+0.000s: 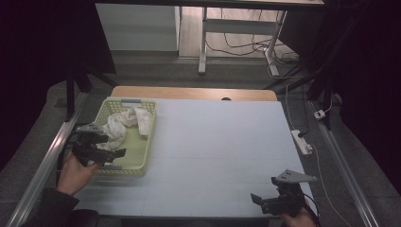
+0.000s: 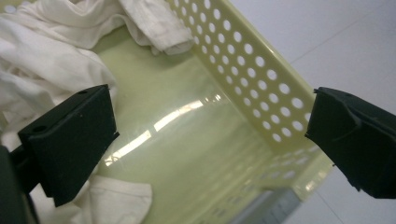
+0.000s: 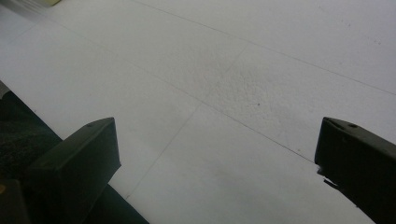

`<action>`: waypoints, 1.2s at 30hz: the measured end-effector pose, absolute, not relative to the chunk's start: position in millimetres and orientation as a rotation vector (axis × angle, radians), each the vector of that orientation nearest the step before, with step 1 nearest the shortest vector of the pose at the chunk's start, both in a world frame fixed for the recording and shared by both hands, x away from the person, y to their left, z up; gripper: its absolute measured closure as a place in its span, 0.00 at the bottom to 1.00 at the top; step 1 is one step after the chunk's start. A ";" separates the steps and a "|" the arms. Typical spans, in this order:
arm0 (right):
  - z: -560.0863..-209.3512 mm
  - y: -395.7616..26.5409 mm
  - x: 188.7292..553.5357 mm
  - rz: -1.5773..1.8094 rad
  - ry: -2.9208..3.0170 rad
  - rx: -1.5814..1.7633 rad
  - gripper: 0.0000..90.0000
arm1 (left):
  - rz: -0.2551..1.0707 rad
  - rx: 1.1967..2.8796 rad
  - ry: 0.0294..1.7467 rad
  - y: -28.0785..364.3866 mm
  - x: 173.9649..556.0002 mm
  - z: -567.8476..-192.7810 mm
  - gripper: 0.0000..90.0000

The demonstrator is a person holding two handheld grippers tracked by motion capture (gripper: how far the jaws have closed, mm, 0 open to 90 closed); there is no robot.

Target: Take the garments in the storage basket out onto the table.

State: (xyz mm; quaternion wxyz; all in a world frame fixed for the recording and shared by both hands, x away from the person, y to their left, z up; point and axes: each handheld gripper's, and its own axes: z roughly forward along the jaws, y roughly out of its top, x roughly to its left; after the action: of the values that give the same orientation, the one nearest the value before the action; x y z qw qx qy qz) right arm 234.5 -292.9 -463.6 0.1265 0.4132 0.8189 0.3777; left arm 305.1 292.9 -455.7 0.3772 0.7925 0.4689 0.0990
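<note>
The white cloths point(image 1: 124, 124) lie bunched in the pale green perforated basket point(image 1: 147, 137) at the table's left — apparently nothing taken out yet. The left gripper point(image 1: 115, 153) hangs over the basket, jaws wide and empty; the right gripper point(image 1: 257, 198) waits over bare table point(image 1: 222, 142) — likewise wide, holding nothing.

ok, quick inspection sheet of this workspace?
Surface: white sheet over wooden table, bare apart from basket.
Job's things: green perforated basket at left; white cloth bunched inside.
Clutter: nothing seen.
Grippers: left gripper open over basket's near end, holding nothing; right gripper open at near right edge, holding nothing.
Cables: power strip and leads on floor at right.
Surroundings: dark room, desk legs beyond.
</note>
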 end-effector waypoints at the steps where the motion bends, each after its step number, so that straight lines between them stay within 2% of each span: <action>1: -463.6 -292.9 234.5 1.100 2.384 1.203 0.00 | 0.255 2.028 1.203 293.7 307.9 -455.9 0.02; 5: -463.6 -293.2 234.6 1.102 2.382 1.206 0.00 | 0.282 2.045 1.224 297.8 319.1 -457.0 0.05; 12: -463.7 -293.0 234.8 1.101 2.383 1.208 0.00 | 0.304 2.073 1.263 303.8 339.6 -458.2 0.05; 25: -464.0 -293.1 235.2 1.105 2.395 1.204 0.00 | 0.278 2.080 1.393 311.2 393.5 -467.2 0.06; 29: -464.0 -293.2 235.3 1.105 2.395 1.204 0.00 | 0.270 2.102 1.458 313.4 409.3 -477.8 0.10; 36: -464.0 -293.4 235.3 1.106 2.394 1.206 0.00 | 0.202 2.175 1.541 304.3 425.6 -493.5 0.26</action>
State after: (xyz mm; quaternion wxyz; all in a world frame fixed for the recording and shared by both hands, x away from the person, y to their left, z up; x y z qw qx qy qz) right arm 235.3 -293.4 -464.0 0.1208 0.4128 0.8196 0.3785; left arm 425.6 304.3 -493.5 0.2321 0.7915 0.5606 0.0733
